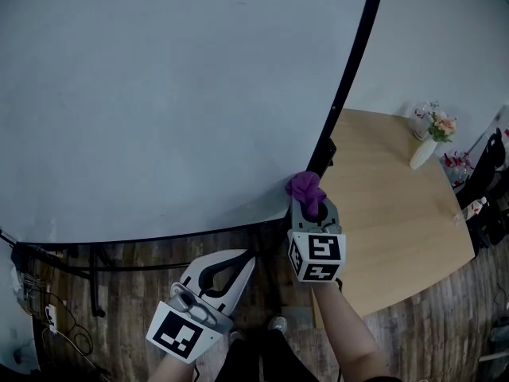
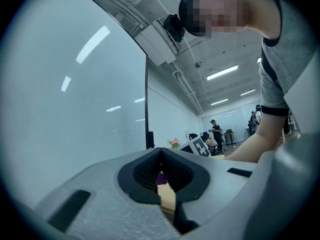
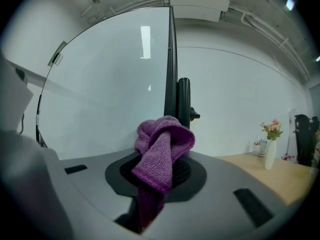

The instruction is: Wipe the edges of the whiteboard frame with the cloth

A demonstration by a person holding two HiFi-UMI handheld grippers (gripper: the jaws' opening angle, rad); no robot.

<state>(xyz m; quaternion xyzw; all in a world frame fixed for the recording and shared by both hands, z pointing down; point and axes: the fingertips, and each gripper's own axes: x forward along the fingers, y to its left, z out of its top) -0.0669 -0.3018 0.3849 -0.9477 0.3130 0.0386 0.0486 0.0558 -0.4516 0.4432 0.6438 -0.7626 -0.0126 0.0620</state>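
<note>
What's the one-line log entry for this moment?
right gripper: shut on purple cloth, by whiteboard frame lower corner | left gripper: shut, empty, held low

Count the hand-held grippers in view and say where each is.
2. The left hand-held gripper, jaws together and empty, sits low beneath the whiteboard. The right hand-held gripper clamps the purple cloth by the black frame's lower corner. None seems hidden.

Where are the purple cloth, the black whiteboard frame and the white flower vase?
purple cloth (image 3: pixel 162 146): right gripper view, on its bunched middle fold.
whiteboard frame (image 1: pixel 357 54): head view, on the black strip along its right edge.
flower vase (image 1: pixel 422 153): head view, on its white body.
</note>
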